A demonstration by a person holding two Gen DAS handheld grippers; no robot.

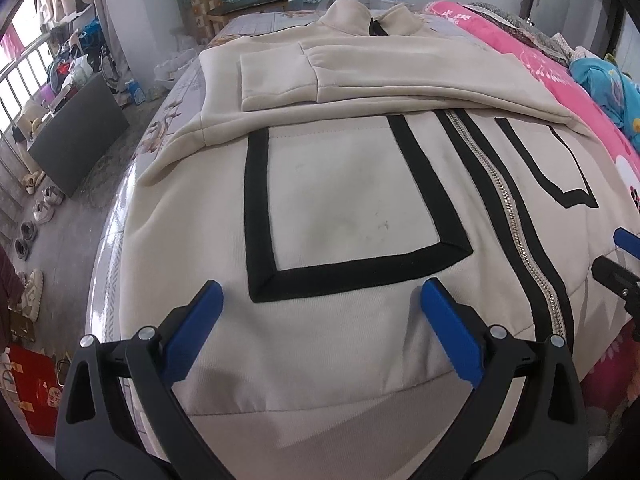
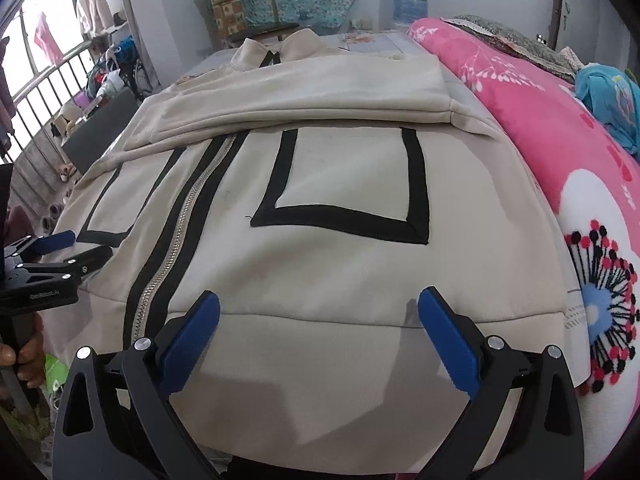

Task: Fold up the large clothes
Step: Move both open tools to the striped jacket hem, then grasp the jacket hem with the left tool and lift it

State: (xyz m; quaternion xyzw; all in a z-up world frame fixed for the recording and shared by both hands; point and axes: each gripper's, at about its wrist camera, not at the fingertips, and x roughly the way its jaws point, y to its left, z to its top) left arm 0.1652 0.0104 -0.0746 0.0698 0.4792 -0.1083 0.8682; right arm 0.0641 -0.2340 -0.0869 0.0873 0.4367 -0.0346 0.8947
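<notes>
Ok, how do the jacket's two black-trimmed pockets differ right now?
The left pocket lies ahead of the left tool, its top left corner uncovered. The right pocket lies ahead of the right tool, its whole top edge under the folded sleeve. Both are cream, flanking the zipper.

One cream zip-up jacket (image 1: 360, 208) is laid on the bed, and two black-edged pockets (image 2: 352, 184) are counted on it, one to each side of the single metal zipper (image 1: 516, 216); two sleeves (image 1: 400, 76) are folded across it above those pockets. Two grippers are seen over its hem, the left gripper (image 1: 320, 304) and the right gripper (image 2: 320, 306). One pink floral blanket (image 2: 560, 152) lies beside the jacket, and one water bottle (image 2: 410, 0) stands beyond its collar.
</notes>
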